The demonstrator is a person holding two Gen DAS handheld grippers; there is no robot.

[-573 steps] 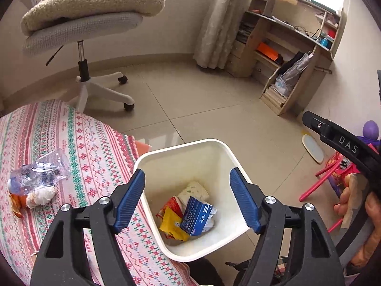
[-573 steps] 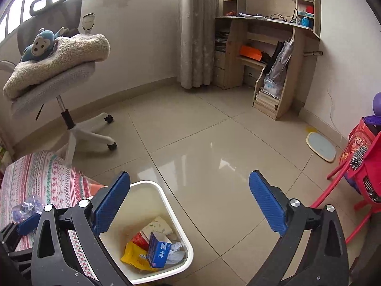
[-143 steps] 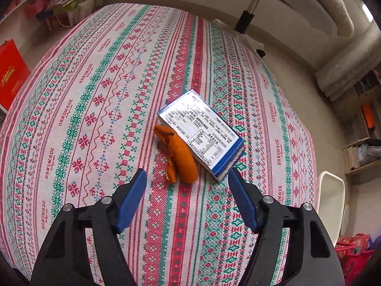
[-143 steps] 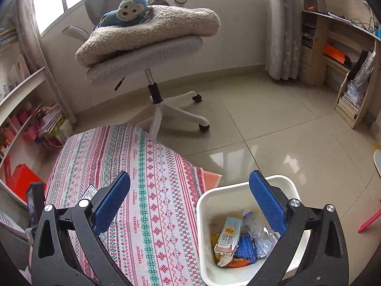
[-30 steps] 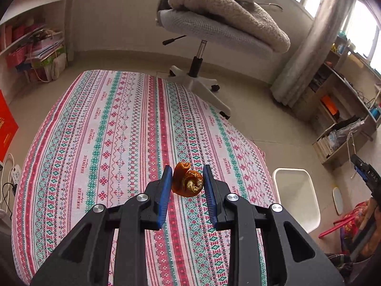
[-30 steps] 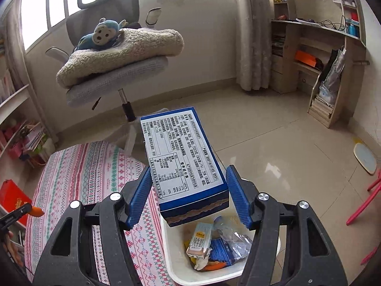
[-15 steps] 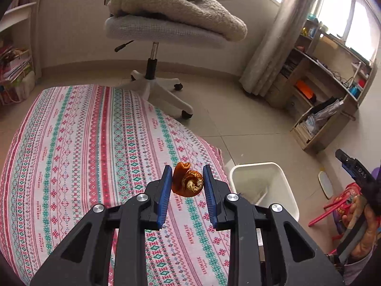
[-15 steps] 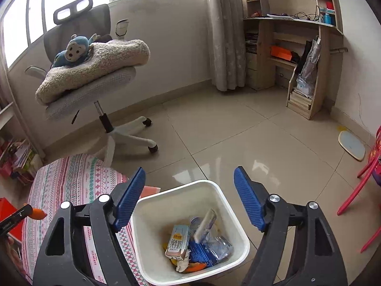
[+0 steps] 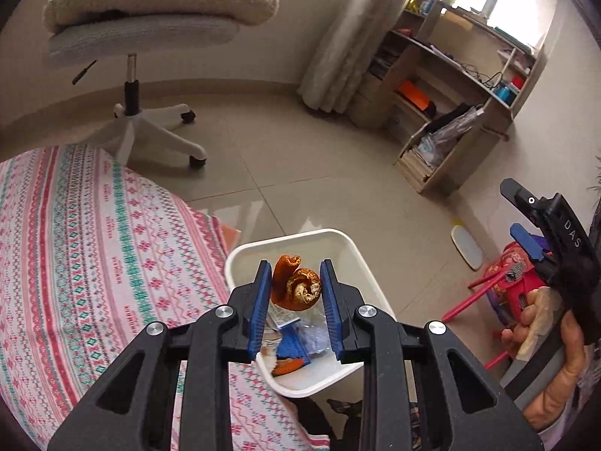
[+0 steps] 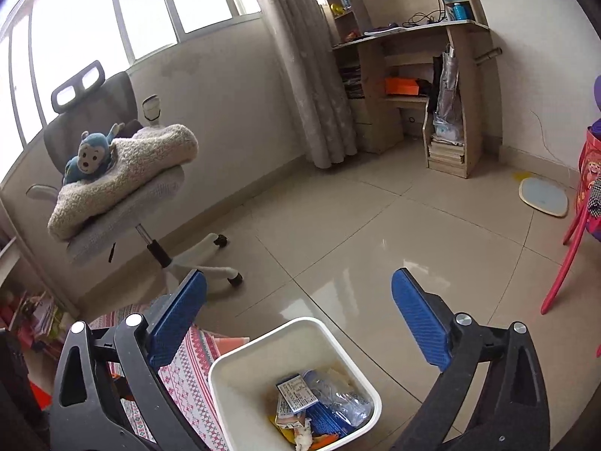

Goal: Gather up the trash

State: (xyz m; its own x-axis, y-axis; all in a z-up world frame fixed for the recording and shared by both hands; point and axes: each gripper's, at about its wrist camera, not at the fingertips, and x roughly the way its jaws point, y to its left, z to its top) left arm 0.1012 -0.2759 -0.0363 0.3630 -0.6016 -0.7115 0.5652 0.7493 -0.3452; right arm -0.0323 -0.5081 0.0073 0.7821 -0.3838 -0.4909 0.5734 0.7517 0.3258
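Box now in bin [image 10: 225,372]; right tool [image 10: 300,319] just opened wide, empty; left tool [image 9: 295,287] grips peel [image 9: 296,289].

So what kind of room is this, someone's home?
Most likely a home study or bedroom: a grey swivel office chair piled with a fleecy cream blanket, a wooden desk with shelves, and a low table under a striped patterned cloth.

The white bin [image 9: 349,240] stands open-topped, trash heaped only at its bottom, so the mouth is free. The table edge [image 9: 210,233] crowds it at nine o'clock; the tiled floor [image 10: 375,225] from twelve to three lies bare. The office chair [image 10: 124,195] stands well apart at eleven.
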